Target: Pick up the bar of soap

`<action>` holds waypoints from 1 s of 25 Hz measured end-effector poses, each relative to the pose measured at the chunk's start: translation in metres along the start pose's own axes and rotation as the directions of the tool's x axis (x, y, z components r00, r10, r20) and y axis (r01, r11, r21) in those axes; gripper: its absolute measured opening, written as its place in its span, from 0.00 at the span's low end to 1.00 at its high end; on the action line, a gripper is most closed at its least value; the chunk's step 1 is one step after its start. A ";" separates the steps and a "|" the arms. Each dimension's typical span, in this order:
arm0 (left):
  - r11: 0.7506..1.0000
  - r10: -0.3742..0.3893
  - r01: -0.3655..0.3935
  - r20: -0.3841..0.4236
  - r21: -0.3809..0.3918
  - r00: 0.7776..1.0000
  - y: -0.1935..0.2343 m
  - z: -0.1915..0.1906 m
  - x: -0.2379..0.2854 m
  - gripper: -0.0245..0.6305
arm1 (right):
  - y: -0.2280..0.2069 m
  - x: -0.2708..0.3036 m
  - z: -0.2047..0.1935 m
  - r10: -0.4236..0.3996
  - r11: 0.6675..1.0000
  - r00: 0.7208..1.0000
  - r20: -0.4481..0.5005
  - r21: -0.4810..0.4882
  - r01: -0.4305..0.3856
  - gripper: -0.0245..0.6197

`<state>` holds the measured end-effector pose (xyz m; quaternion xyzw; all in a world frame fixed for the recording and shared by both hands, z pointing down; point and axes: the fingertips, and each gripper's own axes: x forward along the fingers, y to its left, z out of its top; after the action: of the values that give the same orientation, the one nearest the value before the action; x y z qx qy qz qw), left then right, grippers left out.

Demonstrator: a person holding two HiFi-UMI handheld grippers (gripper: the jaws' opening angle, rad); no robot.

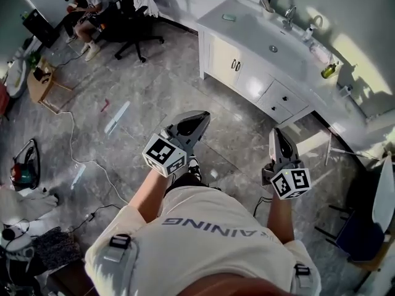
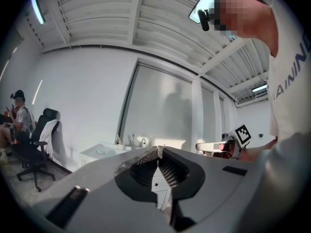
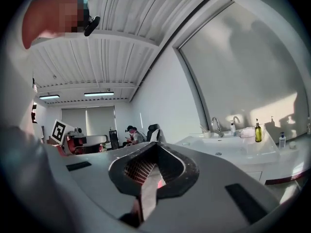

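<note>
The bar of soap (image 1: pixel 229 17) is a small pale-green block lying on the left end of the white vanity top (image 1: pixel 253 29), far ahead of both grippers. In the left gripper view the soap (image 2: pixel 100 152) shows as a tiny speck on the counter. My left gripper (image 1: pixel 201 117) is held at waist height over the floor, jaws together, nothing in them (image 2: pixel 158 150). My right gripper (image 1: pixel 275 133) is level with it on the right, pointing at the vanity, shut and empty (image 3: pixel 154 144).
On the vanity are a sink with a faucet (image 1: pixel 288 16), a green bottle (image 1: pixel 329 70) and small bottles. A person sits by an office chair (image 1: pixel 133 23) at the far left. Cables (image 1: pixel 80 159), a small wooden table (image 1: pixel 43 82) and bags lie on the left floor.
</note>
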<state>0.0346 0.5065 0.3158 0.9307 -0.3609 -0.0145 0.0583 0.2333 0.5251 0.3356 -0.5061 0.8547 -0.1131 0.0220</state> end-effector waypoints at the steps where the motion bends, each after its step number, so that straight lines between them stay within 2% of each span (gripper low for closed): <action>1: 1.000 0.005 -0.005 -0.001 -0.007 1.000 0.016 0.001 0.000 0.05 | 0.003 0.016 0.002 0.004 1.000 1.000 -0.008 -0.010 -0.004 0.05; 6: 0.999 0.030 -0.030 0.008 -0.032 1.000 0.093 0.006 -0.007 0.05 | 0.026 0.093 0.010 0.003 0.999 0.998 -0.058 -0.037 -0.005 0.05; 13: 0.996 0.061 -0.061 0.007 -0.065 0.998 0.183 0.007 -0.014 0.05 | 0.043 0.183 0.014 0.024 0.998 0.997 -0.071 -0.058 -0.028 0.05; 17: 0.995 0.061 -0.060 0.010 -0.083 0.998 0.212 0.007 -0.005 0.05 | 0.040 0.217 0.015 0.020 0.998 0.996 -0.090 -0.058 -0.025 0.05; 25: 0.996 0.060 -0.060 -0.001 -0.070 0.998 0.256 0.007 0.034 0.05 | 0.013 0.279 0.019 0.044 0.998 0.996 -0.075 -0.044 -0.048 0.05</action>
<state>-0.1121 0.2954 0.3396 0.9167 -0.3881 -0.0259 0.0912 0.0897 0.2850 0.3361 -0.4821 0.8688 -0.1116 -0.0186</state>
